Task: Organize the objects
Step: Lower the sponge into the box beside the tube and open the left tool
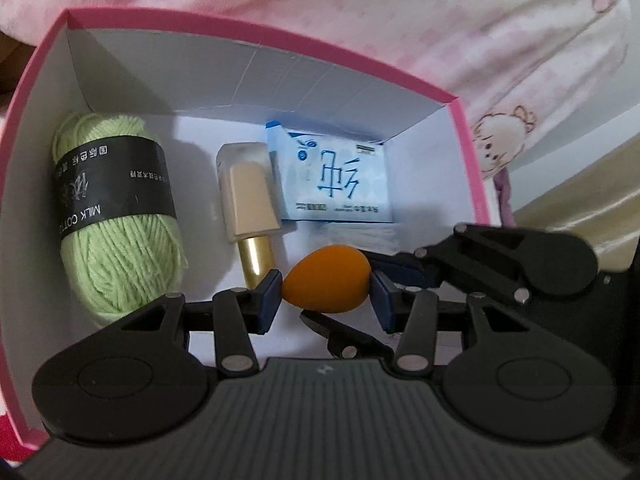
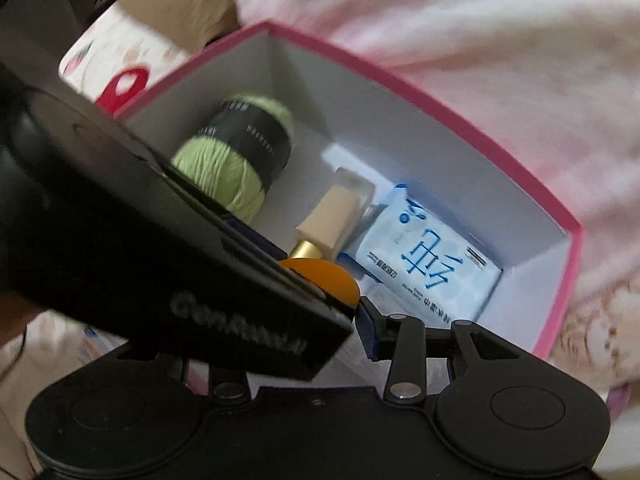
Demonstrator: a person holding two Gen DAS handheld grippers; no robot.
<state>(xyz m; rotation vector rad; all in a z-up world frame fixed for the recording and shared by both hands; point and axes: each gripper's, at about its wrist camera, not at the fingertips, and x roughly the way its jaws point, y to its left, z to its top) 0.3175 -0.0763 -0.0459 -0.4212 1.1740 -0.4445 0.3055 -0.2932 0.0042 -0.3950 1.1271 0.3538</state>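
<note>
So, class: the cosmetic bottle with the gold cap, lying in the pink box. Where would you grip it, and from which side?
Grip the bottle across its beige body, coming down from above with a finger on either long side. It lies flat between the green yarn and the tissue pack, with small gaps either side. The gold cap is round and probably slippery, with the orange sponge close by.

Soft indoor light, fisheye-bent edges, right wrist view smeared by blur.

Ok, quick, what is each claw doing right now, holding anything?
Left claw: closed on the orange sponge, over the pink box.
Right claw: fingers apart beside the same sponge; whether it grips cannot be told.
</note>
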